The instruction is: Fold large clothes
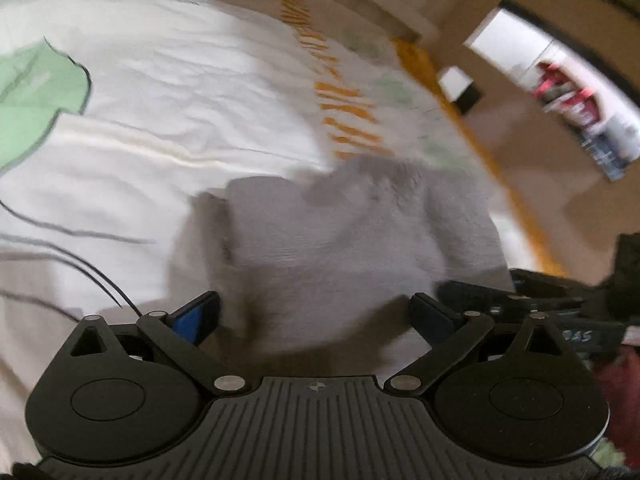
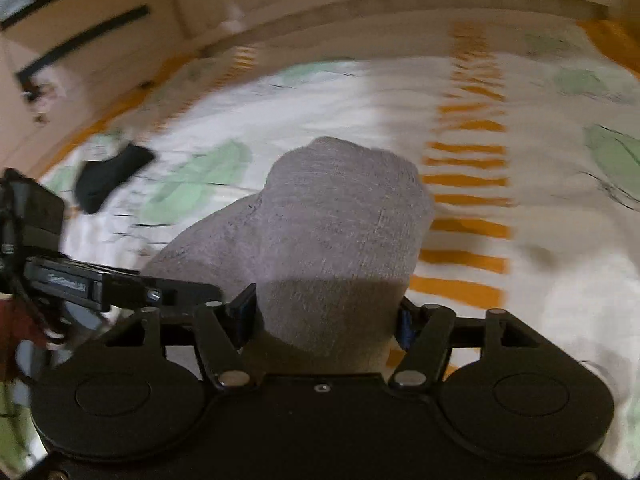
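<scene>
The garment (image 1: 344, 240) lies bunched on the bedsheet (image 1: 160, 120), directly ahead of the left gripper (image 1: 316, 316), whose 2 fingers stand apart on either side of its near edge. In the right wrist view the garment (image 2: 340, 220) rises as a mound between the 2 fingers of the right gripper (image 2: 326, 320), with the other gripper just to its left. A small cloth (image 2: 108, 180) lies on the bedsheet (image 2: 560, 240) farther left, well apart from the garment.

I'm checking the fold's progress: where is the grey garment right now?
The grey garment is bunched between the right gripper fingers, over the white bedsheet; in the left wrist view it lies ahead of the open left gripper.
</scene>
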The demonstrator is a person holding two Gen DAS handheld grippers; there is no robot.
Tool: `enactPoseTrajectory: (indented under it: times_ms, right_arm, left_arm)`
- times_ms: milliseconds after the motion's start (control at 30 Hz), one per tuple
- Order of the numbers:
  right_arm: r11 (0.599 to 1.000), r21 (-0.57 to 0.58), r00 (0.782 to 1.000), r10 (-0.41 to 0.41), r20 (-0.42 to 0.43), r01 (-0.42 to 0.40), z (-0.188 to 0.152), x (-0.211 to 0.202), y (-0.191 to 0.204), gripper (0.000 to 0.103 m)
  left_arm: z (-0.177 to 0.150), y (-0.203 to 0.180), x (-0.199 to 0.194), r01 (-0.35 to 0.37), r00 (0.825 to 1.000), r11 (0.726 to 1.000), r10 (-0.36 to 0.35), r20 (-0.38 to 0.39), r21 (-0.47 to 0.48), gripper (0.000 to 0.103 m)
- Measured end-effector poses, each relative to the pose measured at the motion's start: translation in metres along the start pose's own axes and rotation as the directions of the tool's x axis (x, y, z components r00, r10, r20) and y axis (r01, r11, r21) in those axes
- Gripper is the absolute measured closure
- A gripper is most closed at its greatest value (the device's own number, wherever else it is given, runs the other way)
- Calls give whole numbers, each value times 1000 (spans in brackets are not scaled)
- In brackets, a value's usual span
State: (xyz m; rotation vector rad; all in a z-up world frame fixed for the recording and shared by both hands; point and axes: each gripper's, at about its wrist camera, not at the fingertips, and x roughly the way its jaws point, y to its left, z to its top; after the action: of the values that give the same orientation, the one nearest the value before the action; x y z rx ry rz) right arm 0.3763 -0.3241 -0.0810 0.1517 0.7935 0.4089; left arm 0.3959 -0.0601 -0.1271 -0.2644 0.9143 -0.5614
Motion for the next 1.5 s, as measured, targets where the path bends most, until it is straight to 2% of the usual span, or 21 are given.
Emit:
enactPoseTrajectory:
  times_ms: [67,133,233,333,467,533,633,767,867,967,1100,1167,1267,1400,1433,1500]
  right_arm:
    - [998,16,998,-62,-15,62,-5,12,-9,17]
    - [994,-4,993,-113,34,113,-16,15,-8,3]
    - [991,-21,990,-127,60,129,-17,10,-2,3]
    - [979,-94,981,-176,81,183,-16,-3,10,3]
    - [976,-128,984,-168,58,175,-27,-24,23,3]
    - [975,-137,984,-173,31,176,-35,-30,30,2]
    - [976,-141,984,-174,-44,167,-51,-35,40,2]
    - [968,-176,967,-205,-150,178,-77,-39,56,2]
    - [971,-139,960,-217,-176,194,-81,-49,63,2]
    - [968,-107,960,-242,-140,228,-82,-69,71,1]
    - [966,-13,966,-257,-16,257,-85,-105,80,1]
    - [961,26,961,-276,21,276,-87,-118,86,1]
    - [950,36,948,-311,63,309,-91,-129,94,1]
    - [951,20,947,-309,92,309,-101,-142,107,1]
    - [948,8,943,-317,100,317,-103,-145,111,1]
    - [944,-7,938,-328,115,331,-109,-148,116,1]
  left_arm:
    - [-4,4,2,3,1000,1000,-3,8,-6,0]
    - [-9,5,-3,3,1000,1000,-3,19,-14,0]
    - [-13,2,-18,-27,999,1000,26,40,16,1]
    - [-25,6,-37,-56,997,998,54,52,32,1]
    - [-38,11,-55,-126,991,991,123,54,50,1]
    - [-46,15,-62,-177,984,982,174,41,67,1]
    - [-55,20,-74,-194,981,980,192,41,46,1]
    - [-60,15,-89,-246,969,968,243,47,58,1]
    - [-63,6,-103,-300,953,950,295,62,84,2]
    - [-67,-6,-120,-359,932,925,347,103,125,2]
    - [-76,-36,-149,-395,910,905,362,202,158,2]
    - [-84,-55,-163,-412,895,896,365,256,164,2]
    - [-96,-83,-178,-432,876,887,370,309,165,2]
    - [-115,-112,-188,-483,840,866,418,346,125,2]
    - [-119,-117,-188,-486,839,866,423,343,118,2]
    - [-123,-121,-187,-473,849,875,422,319,102,2]
